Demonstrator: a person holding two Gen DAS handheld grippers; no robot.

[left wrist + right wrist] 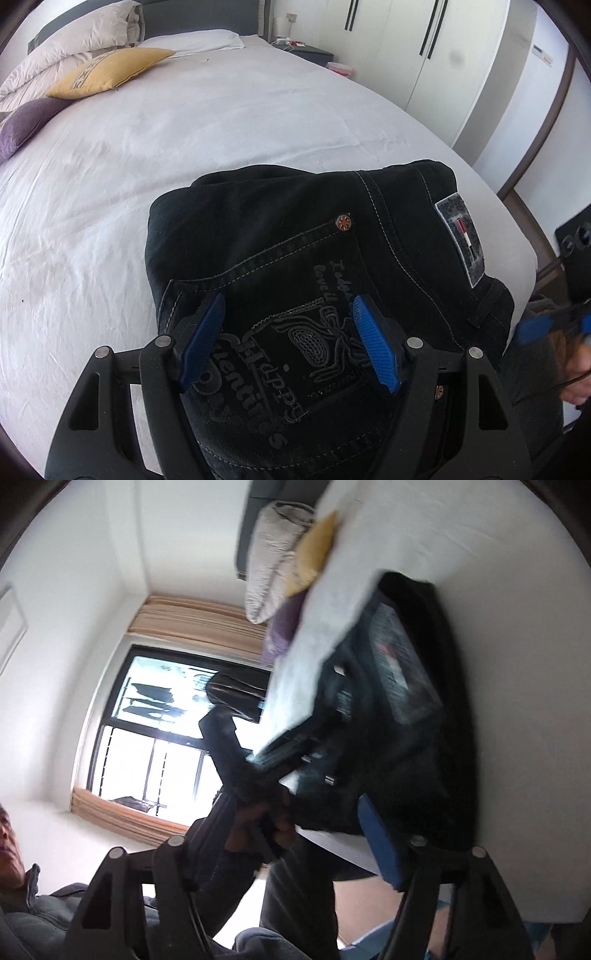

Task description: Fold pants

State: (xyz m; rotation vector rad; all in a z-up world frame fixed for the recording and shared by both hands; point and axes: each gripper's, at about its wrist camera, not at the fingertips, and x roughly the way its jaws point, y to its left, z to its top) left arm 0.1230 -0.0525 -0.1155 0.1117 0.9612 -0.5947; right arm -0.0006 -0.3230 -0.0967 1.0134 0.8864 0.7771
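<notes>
The black jeans lie folded into a compact bundle on the white bed sheet, back pocket print and waist label up. My left gripper hovers just above the bundle's near part, its blue pads wide apart and empty. My right gripper shows blurred at the right edge, off the bed. In the tilted, blurred right wrist view the jeans lie on the bed; only the right blue pad shows, wide apart from the left finger, and it holds nothing.
A yellow cushion, a purple cushion and a folded duvet lie at the head of the bed. White wardrobes stand beyond the bed's right side. The person and a window show in the right wrist view.
</notes>
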